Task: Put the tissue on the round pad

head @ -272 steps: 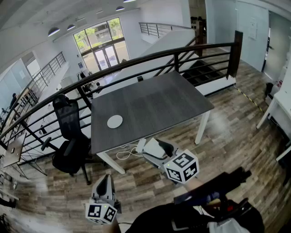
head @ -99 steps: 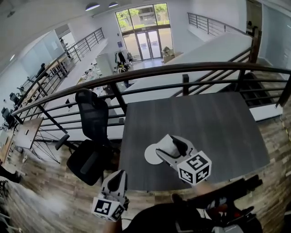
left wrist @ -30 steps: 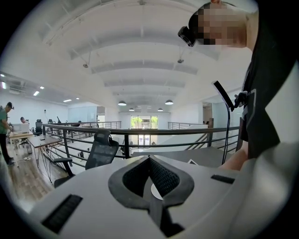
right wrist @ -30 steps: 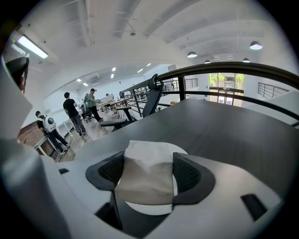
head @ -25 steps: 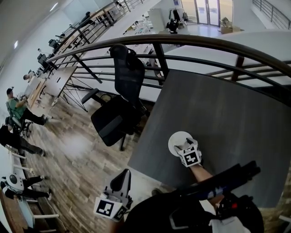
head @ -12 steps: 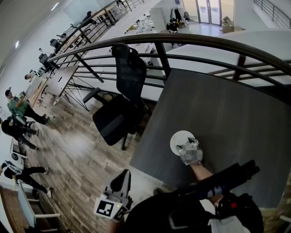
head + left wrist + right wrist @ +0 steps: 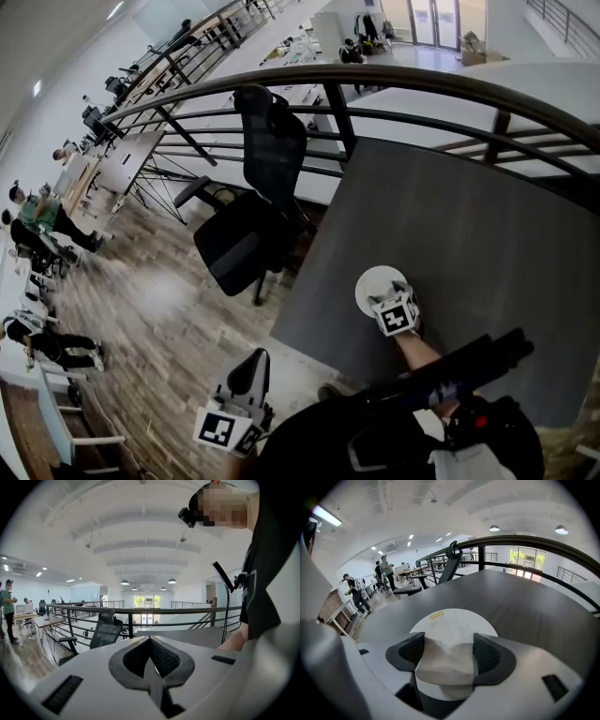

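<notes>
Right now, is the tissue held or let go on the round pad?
Held: the right gripper clamps the tissue from both sides, over the round pad.

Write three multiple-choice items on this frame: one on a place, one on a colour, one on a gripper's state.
1. Where is the tissue?
A. Between the right gripper's jaws, over the pad
B. Lying on the bare table
C. In the left gripper

2. What colour is the pad?
A. Red
B. White
C. Black

3. How does the left gripper stand?
A. Wide open
B. Shut on the tissue
C. Shut, empty

Answers:
1 A: the right gripper view shows both jaws pressing the tissue, with the pad beneath.
2 B: it shows white against the dark table.
3 C: the left gripper view shows the jaws together with nothing between them.
</notes>
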`<action>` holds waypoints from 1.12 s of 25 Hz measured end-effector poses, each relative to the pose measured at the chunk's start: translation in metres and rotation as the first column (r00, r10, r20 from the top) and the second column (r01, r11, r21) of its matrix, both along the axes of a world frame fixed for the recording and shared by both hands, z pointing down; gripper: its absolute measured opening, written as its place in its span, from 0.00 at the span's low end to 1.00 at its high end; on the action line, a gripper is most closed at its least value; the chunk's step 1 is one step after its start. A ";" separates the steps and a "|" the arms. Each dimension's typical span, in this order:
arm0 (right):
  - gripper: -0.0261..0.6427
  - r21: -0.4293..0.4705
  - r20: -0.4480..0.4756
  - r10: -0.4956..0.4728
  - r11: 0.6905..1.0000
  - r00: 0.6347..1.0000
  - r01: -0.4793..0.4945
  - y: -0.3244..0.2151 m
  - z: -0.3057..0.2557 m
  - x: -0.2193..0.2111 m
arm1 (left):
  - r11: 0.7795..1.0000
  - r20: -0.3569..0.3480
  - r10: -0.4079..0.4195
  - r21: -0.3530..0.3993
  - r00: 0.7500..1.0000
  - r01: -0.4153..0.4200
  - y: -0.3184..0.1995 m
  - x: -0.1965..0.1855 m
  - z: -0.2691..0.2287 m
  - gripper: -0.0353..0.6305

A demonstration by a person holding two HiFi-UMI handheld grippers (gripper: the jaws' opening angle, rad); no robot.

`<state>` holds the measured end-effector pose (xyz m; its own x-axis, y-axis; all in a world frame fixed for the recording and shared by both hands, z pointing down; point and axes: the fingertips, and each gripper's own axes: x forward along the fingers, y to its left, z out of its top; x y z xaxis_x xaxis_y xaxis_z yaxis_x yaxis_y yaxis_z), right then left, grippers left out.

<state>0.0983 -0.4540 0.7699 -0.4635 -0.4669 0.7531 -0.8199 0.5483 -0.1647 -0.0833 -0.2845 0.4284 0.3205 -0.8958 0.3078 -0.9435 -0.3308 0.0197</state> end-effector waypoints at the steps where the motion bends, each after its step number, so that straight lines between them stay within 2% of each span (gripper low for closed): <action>1: 0.53 0.006 -0.010 -0.007 1.000 1.000 0.007 0.000 0.001 -0.001 | 1.000 -0.002 -0.001 -0.003 1.000 0.001 0.001 -0.001 0.001 0.06; 3: 0.53 0.026 -0.054 -0.035 0.999 0.998 0.036 -0.001 0.004 -0.001 | 1.000 -0.011 -0.001 0.003 1.000 0.001 0.000 -0.001 -0.001 0.06; 6: 0.53 0.010 -0.099 -0.056 0.998 0.994 0.058 0.000 0.005 -0.001 | 1.000 -0.036 0.002 0.018 0.999 -0.001 -0.002 -0.001 -0.006 0.06; 9: 0.53 0.035 -0.098 -0.055 0.998 0.994 0.059 -0.005 0.004 -0.003 | 1.000 -0.037 0.005 0.023 0.999 -0.004 -0.001 -0.003 -0.007 0.06; 16: 0.53 -0.004 -0.106 -0.063 0.998 0.992 0.063 -0.004 0.012 -0.003 | 0.999 -0.037 0.028 0.037 0.999 -0.026 0.000 -0.002 -0.004 0.06; 17: 0.54 0.000 -0.106 -0.060 0.998 0.993 0.060 -0.005 0.012 -0.002 | 0.999 -0.044 0.027 0.040 0.999 -0.026 0.000 -0.003 -0.004 0.06; 18: 0.59 0.002 -0.101 -0.058 0.998 0.993 0.058 -0.005 0.012 -0.003 | 0.999 -0.051 0.026 0.043 0.998 -0.024 -0.001 -0.004 -0.005 0.06; 20: 0.59 0.007 -0.080 -0.057 0.998 0.995 0.057 -0.002 0.009 -0.005 | 0.999 -0.050 0.022 0.042 0.999 -0.020 0.000 -0.008 -0.003 0.06; 22: 0.59 0.039 -0.063 -0.044 0.998 0.997 0.046 -0.003 -0.001 -0.005 | 1.000 -0.033 0.018 0.023 0.999 -0.018 0.001 -0.014 0.003 0.06; 28: 0.59 0.168 -0.019 0.039 0.985 0.999 -0.035 -0.011 -0.040 0.002 | 0.995 -0.060 0.087 0.060 0.994 -0.083 -0.005 -0.010 0.007 0.06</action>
<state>0.1000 -0.4648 0.7301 -0.4278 -0.6036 0.6728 -0.8426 0.5357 -0.0551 -0.0934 -0.2896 0.4356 0.4131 -0.8802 0.2337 -0.9095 -0.4119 0.0564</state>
